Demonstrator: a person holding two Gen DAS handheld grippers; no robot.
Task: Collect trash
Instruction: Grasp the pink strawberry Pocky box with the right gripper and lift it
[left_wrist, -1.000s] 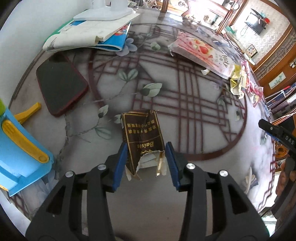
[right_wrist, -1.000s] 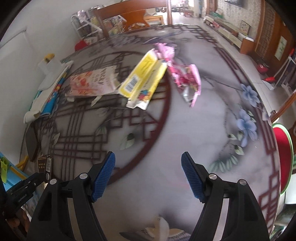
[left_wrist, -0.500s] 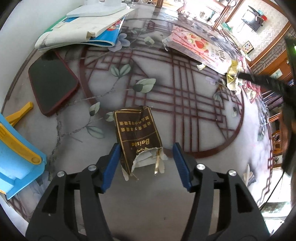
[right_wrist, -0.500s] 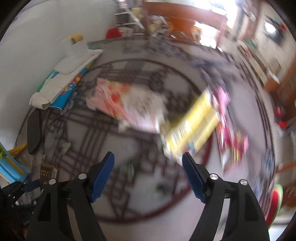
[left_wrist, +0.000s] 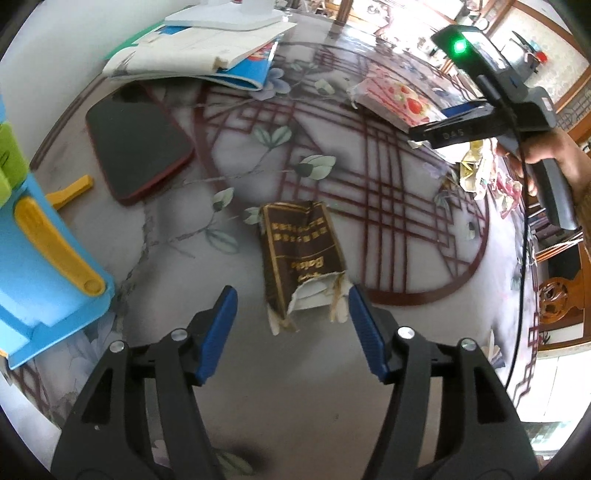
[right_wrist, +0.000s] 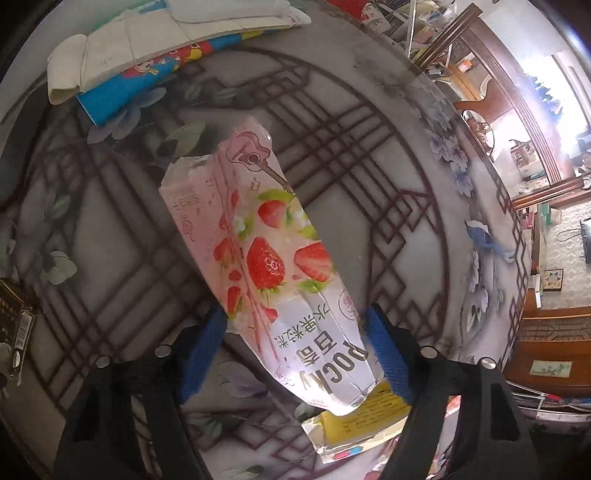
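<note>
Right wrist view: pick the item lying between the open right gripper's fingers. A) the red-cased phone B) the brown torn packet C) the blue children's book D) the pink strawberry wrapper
D: the pink strawberry wrapper lies on the glass table with its printed end between the blue fingers of the right gripper, which is open.

Two black plastic arms tipped with ribbed blue pads (left_wrist: 216, 338) and silver screws are seen on the left gripper (left_wrist: 291, 332). The right gripper (right_wrist: 295, 350) is built alike; a green light, a black cable and bare skin (left_wrist: 569, 162) are shown.
</note>
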